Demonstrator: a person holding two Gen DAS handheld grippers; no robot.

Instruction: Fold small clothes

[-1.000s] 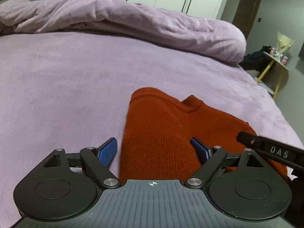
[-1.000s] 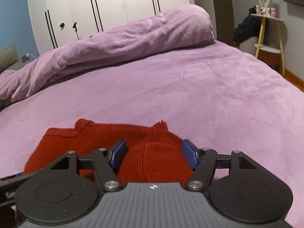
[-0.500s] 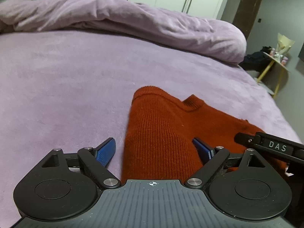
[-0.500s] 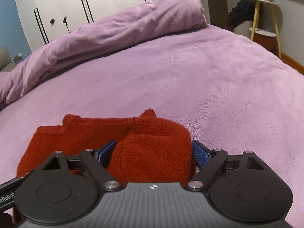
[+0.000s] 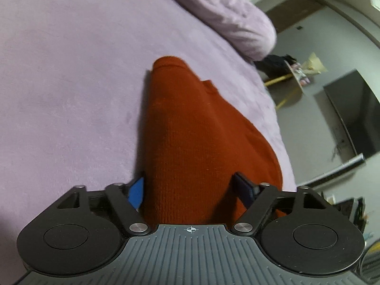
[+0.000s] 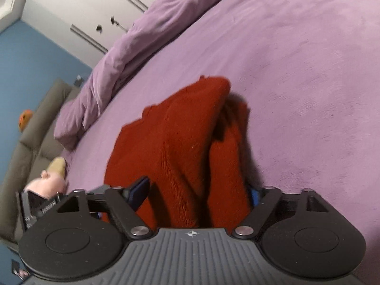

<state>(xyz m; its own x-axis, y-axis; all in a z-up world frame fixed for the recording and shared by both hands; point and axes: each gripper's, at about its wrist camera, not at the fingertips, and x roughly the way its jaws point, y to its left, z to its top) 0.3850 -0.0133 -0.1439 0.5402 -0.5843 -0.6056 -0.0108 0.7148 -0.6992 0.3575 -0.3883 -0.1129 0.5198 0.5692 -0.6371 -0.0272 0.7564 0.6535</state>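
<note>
A rust-red knitted sweater point(image 5: 190, 128) lies partly folded on the purple bed point(image 5: 71, 71). In the left wrist view my left gripper point(image 5: 192, 190) has its blue pads wide apart with the sweater's near edge bunched between them. In the right wrist view the sweater point(image 6: 180, 142) rises in thick folds between the pads of my right gripper point(image 6: 197, 194), which also stand wide apart. Both views are rolled to the side. Whether the pads press the cloth is hidden.
A rumpled purple duvet point(image 6: 147, 28) runs along the far side of the bed. A pink plush toy point(image 6: 51, 180) lies by a grey sofa point(image 6: 30, 137). A yellow-legged side table point(image 5: 294, 80) and a dark screen point(image 5: 353, 116) stand beyond the bed's right edge.
Both grippers have rolled and risen, left tilting one way, right the other. The sweater's near edge has lifted and bunched up between the pads. The right gripper has left the left wrist view.
</note>
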